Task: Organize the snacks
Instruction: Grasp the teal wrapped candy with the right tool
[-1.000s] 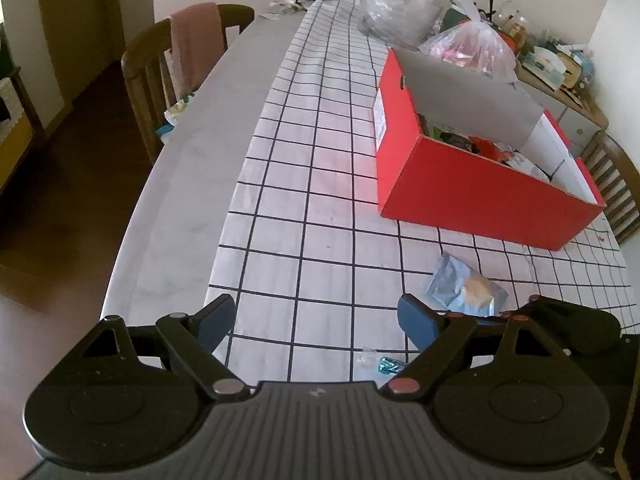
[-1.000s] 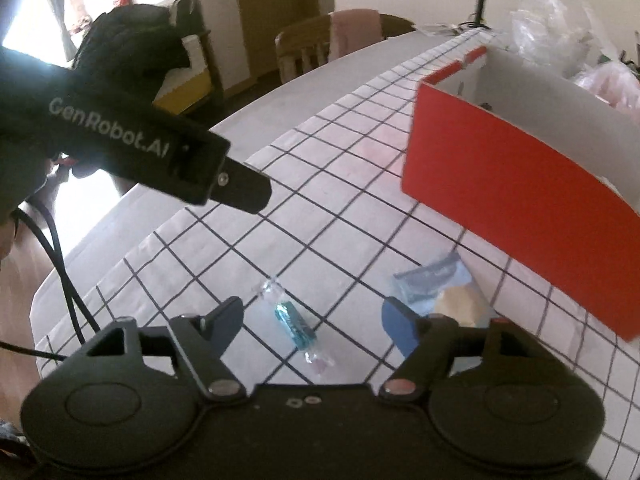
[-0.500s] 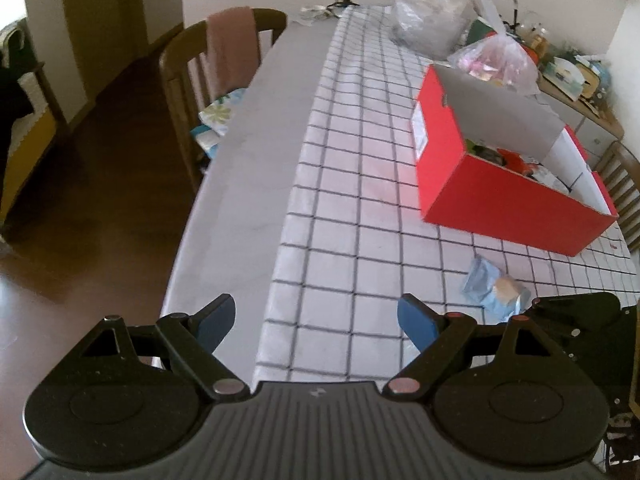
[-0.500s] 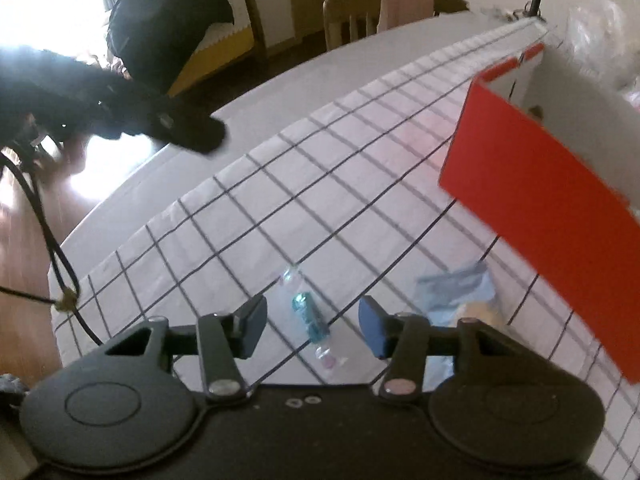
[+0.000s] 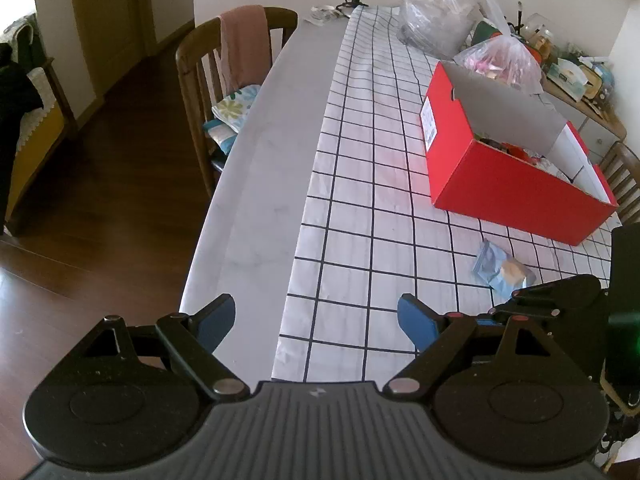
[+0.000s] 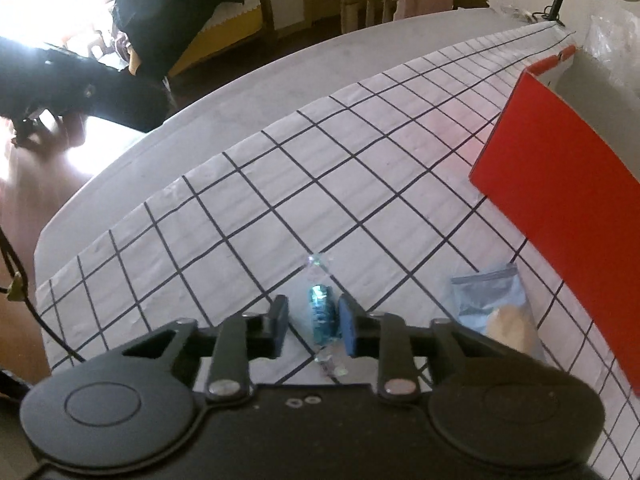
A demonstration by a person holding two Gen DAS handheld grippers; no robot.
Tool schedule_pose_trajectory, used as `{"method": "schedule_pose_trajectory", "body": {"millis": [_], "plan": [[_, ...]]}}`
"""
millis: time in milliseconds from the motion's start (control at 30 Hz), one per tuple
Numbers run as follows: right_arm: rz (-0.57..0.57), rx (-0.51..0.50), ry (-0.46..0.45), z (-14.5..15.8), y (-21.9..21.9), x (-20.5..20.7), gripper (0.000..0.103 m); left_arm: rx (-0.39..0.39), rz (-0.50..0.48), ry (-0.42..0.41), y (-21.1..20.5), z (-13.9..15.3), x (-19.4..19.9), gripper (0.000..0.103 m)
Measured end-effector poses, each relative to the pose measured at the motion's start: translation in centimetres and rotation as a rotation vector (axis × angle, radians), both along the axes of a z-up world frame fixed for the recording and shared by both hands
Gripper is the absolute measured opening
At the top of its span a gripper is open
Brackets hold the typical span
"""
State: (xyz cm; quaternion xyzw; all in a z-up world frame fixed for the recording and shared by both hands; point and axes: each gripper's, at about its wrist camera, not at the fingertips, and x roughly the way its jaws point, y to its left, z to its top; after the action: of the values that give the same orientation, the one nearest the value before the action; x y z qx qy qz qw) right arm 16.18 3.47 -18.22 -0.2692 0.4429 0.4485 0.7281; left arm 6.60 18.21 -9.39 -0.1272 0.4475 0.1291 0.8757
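Observation:
A teal candy in a clear twisted wrapper (image 6: 320, 312) lies on the checked cloth between the jaws of my right gripper (image 6: 313, 322). The jaws are closing: the right pad is at the wrapper and a small gap still shows on the left. A pale blue snack packet (image 6: 492, 300) (image 5: 502, 268) lies just to the right, in front of the open red box (image 5: 512, 184) (image 6: 560, 184), which holds several snacks. My left gripper (image 5: 316, 320) stands open and empty over the table's near edge, left of the packet.
A wooden chair (image 5: 200, 80) with a pink cloth stands by the table's left side. Plastic bags (image 5: 436, 16) and a lamp base (image 5: 352, 4) sit at the far end. The bare grey tabletop (image 5: 260, 160) runs left of the cloth. A cable (image 6: 24, 292) hangs at the left.
My right gripper's jaws have come in from wide apart to close around the teal candy. The left gripper has drawn back towards the table's left edge, still open.

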Motion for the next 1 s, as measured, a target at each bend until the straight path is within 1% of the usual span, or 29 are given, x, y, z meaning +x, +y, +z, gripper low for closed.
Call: {"method": "schedule_pose_trajectory", "body": {"millis": [67, 233, 400, 600, 733, 867, 1000], "plan": [[-0.007, 0.004, -0.004, 0.1, -0.2, 0.0, 0.012, 0.004, -0.002, 0.0, -0.1, -0.1, 0.0, 0.089], [-0.032, 0.022, -0.015, 0.3, -0.8, -0.4, 0.011, 0.014, -0.031, 0.001, -0.9, -0.3, 0.4, 0.089], [-0.1, 0.052, 0.003, 0.8, -2.1, -0.4, 0.011, 0.016, -0.094, -0.005, -2.8, -0.4, 1.9, 0.089], [-0.198, 0.092, 0.009, 1.9, -5.3, 0.0, 0.011, 0.01, -0.194, -0.024, -6.1, -0.7, 4.7, 0.089], [-0.276, 0.108, 0.01, 2.5, -8.2, 0.6, 0.011, -0.005, -0.245, -0.018, -8.3, -1.4, 6.7, 0.089], [-0.356, 0.118, 0.005, 2.7, -10.9, 1.4, 0.011, -0.028, -0.284, 0.002, -10.7, -2.0, 8.9, 0.089], [-0.419, 0.13, 0.001, 2.8, -13.3, 1.9, 0.011, -0.067, -0.27, 0.056, -12.6, -3.0, 11.3, 0.089]]}}
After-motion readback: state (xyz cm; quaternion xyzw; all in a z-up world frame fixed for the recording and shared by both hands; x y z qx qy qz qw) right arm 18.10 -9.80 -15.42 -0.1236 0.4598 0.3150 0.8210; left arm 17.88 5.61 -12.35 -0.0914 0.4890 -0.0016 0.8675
